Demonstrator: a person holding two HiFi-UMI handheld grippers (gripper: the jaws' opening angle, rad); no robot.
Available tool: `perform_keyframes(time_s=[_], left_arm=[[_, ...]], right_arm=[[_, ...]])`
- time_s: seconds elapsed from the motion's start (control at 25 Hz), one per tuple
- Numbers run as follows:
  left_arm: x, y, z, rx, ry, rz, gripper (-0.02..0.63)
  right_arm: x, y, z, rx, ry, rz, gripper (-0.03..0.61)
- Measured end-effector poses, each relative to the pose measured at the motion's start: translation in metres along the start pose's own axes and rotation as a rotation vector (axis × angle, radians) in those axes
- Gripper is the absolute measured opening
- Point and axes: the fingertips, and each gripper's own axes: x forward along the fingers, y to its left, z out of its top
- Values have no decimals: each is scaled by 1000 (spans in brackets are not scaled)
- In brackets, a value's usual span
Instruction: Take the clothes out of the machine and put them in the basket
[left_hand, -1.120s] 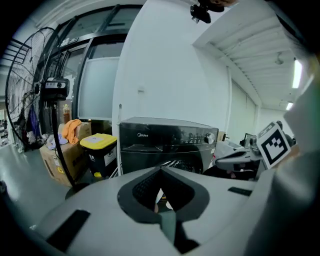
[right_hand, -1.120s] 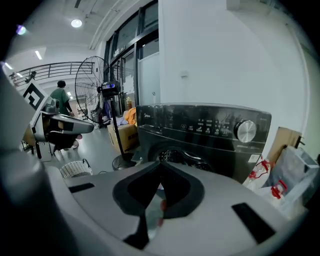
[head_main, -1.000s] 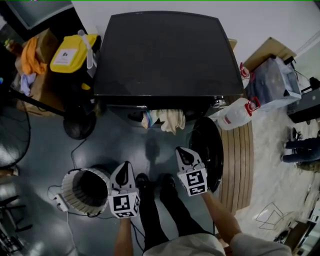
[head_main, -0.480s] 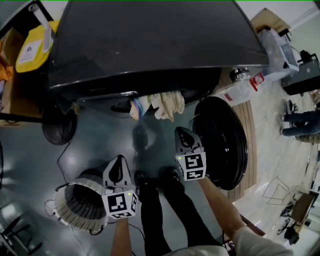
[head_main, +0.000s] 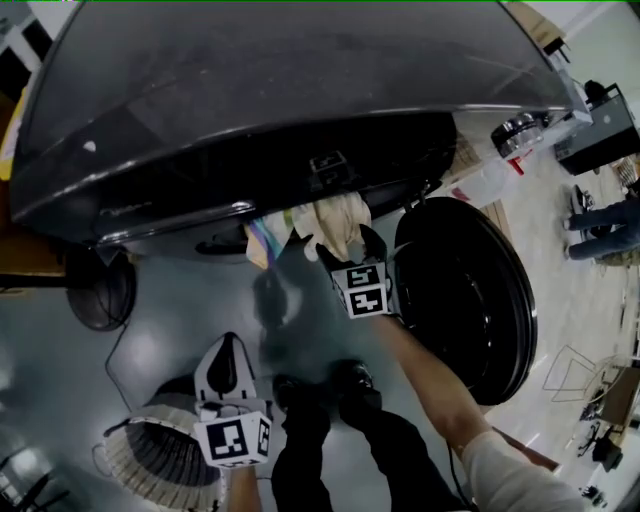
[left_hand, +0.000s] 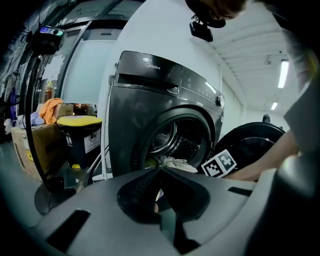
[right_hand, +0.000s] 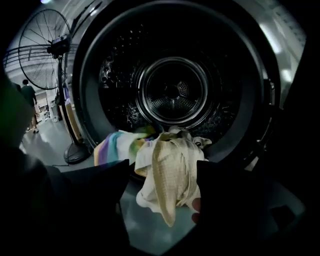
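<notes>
A dark front-loading washing machine (head_main: 250, 110) stands with its round door (head_main: 465, 290) swung open to the right. A cream cloth (right_hand: 170, 172) and a striped colourful cloth (right_hand: 115, 147) hang out over the lip of the drum (right_hand: 172, 90). My right gripper (right_hand: 162, 187) is at the mouth, and its jaws have just been opening. They stand wide either side of the hanging cream cloth without pressing it. In the head view the right gripper (head_main: 348, 247) sits just under the cream cloth (head_main: 338, 215). My left gripper (head_main: 226, 362) is shut and empty, low beside the ribbed white basket (head_main: 140, 465).
A fan's round base (head_main: 98, 292) stands on the floor left of the machine. A yellow-lidded bin (left_hand: 80, 125) and a cardboard box (left_hand: 30, 145) are further left. The person's shoes (head_main: 345, 380) are in front of the machine. A white bottle (head_main: 480, 185) stands by the machine's right side.
The right gripper has moved up to the hanging cloths and its jaws have spread apart. The left gripper has dropped back beside the basket. The machine now fills more of the head view.
</notes>
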Motion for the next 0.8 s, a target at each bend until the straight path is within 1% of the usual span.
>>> perform_keyframes(time_s=[0.08, 0.2, 0.36, 0.44, 0.52, 0.6, 0.64, 0.68, 0.72, 0.76, 0.8], left_arm=[[8, 4, -7, -7, -6, 4, 18], [21, 8, -13, -11, -20, 11, 18], [31, 13, -21, -6, -36, 12, 18], [35, 15, -25, -3, -40, 15, 18], [37, 18, -26, 3, -45, 19, 18], [38, 22, -26, 6, -48, 24, 18], [38, 23, -26, 5, -50, 26, 18], [37, 24, -26, 5, -51, 28, 18], [36, 24, -25, 4, -51, 28, 18], [34, 24, -25, 3, -50, 28, 18], [31, 23, -24, 2, -49, 28, 18]], right_arm=[[25, -12, 0, 10, 4, -16, 418], [52, -28, 8, 53, -10, -39, 428], [78, -35, 8, 89, 4, -60, 433], [88, -36, 0, 69, 29, -85, 433], [91, -37, -2, 37, 29, -109, 431], [92, -34, -3, 25, 24, -109, 422], [91, -30, -4, 20, 30, -105, 377], [90, -28, -6, 16, 41, -103, 312], [89, -27, -8, 12, 54, -106, 220], [88, -27, -10, 11, 67, -110, 169], [87, -29, -10, 12, 80, -110, 143]])
